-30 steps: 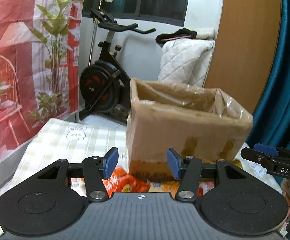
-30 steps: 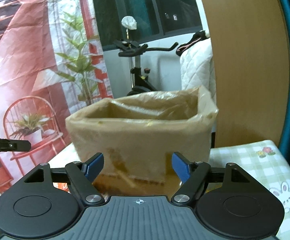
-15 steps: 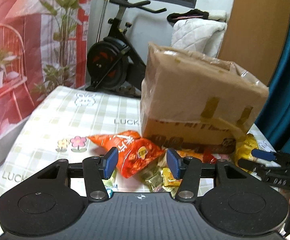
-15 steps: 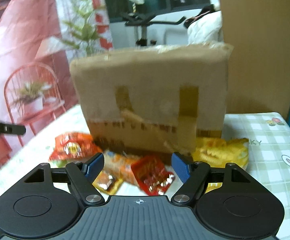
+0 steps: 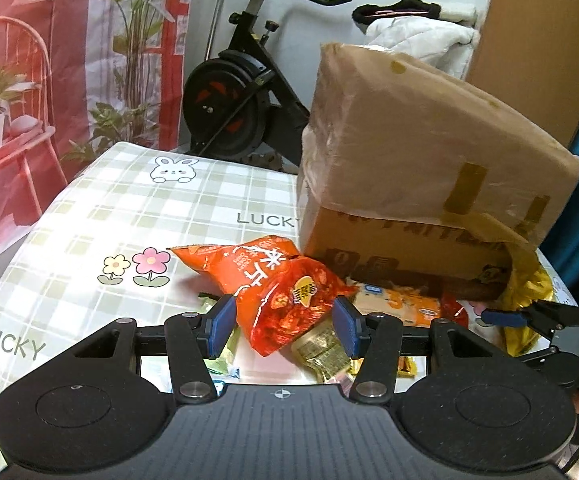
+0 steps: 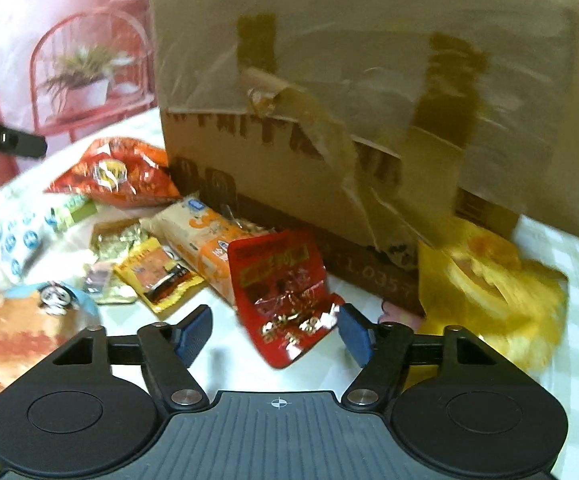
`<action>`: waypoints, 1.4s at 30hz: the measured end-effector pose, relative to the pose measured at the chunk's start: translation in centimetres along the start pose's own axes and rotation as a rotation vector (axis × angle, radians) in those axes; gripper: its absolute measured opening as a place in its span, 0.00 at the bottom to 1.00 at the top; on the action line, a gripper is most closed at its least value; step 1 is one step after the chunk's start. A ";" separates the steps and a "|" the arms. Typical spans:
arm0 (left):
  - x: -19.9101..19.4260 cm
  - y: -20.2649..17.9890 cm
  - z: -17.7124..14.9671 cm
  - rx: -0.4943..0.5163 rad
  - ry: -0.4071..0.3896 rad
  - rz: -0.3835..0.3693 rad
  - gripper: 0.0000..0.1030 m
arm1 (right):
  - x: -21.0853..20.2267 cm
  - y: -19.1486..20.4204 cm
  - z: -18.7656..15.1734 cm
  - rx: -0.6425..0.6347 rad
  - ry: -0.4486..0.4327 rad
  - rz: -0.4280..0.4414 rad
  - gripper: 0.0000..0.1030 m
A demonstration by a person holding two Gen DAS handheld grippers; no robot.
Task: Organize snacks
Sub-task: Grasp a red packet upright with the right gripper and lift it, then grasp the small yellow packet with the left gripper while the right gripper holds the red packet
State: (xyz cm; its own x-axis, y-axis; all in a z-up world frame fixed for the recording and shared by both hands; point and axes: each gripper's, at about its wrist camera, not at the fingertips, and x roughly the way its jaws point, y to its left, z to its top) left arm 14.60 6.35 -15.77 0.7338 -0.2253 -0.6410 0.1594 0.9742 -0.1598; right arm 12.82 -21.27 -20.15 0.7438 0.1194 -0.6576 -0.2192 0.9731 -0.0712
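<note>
1. A bench covered in a pale green-and-white checked cloth, printed with a rabbit, two flowers and the word LUCKY, is carrying everything.
2. A tall brown cardboard box wrapped in clear plastic and patched with yellowish tape is standing on the far right part of the bench, peeling tape hanging from its front.
3. Snack packets are lying loose in front of the box: a large orange crinkled bag, a red foil packet, a long orange-and-white wrapper, a small yellow sachet and a bright yellow bag leaning against the box's lower right corner.
4. The left gripper is hovering with its blue pads apart, the orange bag's near end showing between them, nothing pinched.
5. The right gripper is hanging wide open above the red foil packet, gripping nothing.
6. Behind the bench, a black exercise bike is standing by a white wall, beside a red-and-white printed backdrop of a chair and plants; a wooden panel and a teal curtain are rising at the right.
</note>
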 end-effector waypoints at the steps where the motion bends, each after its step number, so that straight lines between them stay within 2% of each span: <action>1: 0.1 0.1 0.0 -0.002 0.003 0.001 0.54 | 0.5 0.1 0.2 -0.029 0.008 0.003 0.74; 7: 0.5 0.5 -0.2 -0.013 0.017 0.011 0.54 | 2.7 0.4 1.1 -0.127 0.048 0.032 0.78; 14: 0.8 1.4 -0.4 -0.032 0.034 0.022 0.54 | 4.3 -0.4 1.4 -0.088 0.067 0.103 0.79; 20: 1.1 1.0 -1.0 -0.025 0.053 0.005 0.53 | 3.3 -1.1 0.9 -0.012 0.046 0.109 0.58; 22: 1.2 0.7 -1.2 -0.017 0.058 -0.007 0.53 | 2.6 -1.3 0.4 0.007 0.036 0.105 0.44; 26: 1.4 -0.5 -1.4 0.000 0.061 -0.042 0.53 | 1.5 -1.7 -0.4 0.061 0.014 0.090 0.36; 27: 1.5 -0.9 -1.5 0.008 0.063 -0.052 0.53 | 1.2 -1.7 -0.6 0.075 0.004 0.082 0.23; 28: 1.7 -1.4 -1.6 0.020 0.069 -0.065 0.53 | 0.7 -1.6 -0.8 0.092 -0.011 0.075 0.14; 35: 5.1 -5.0 -2.0 0.089 0.156 -0.172 0.53 | -1.5 -2.3 -2.5 0.269 -0.082 0.038 0.11; 42: 8.8 -7.5 -1.1 0.106 0.163 -0.177 0.53 | -2.6 -2.1 -3.3 0.356 -0.117 0.061 0.11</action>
State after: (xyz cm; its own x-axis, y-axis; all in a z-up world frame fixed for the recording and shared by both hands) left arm 19.10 -2.98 -21.01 0.5737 -0.3835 -0.7238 0.3504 0.9136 -0.2064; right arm 9.29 -24.28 -20.78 0.8080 0.1809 -0.5608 -0.0472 0.9685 0.2444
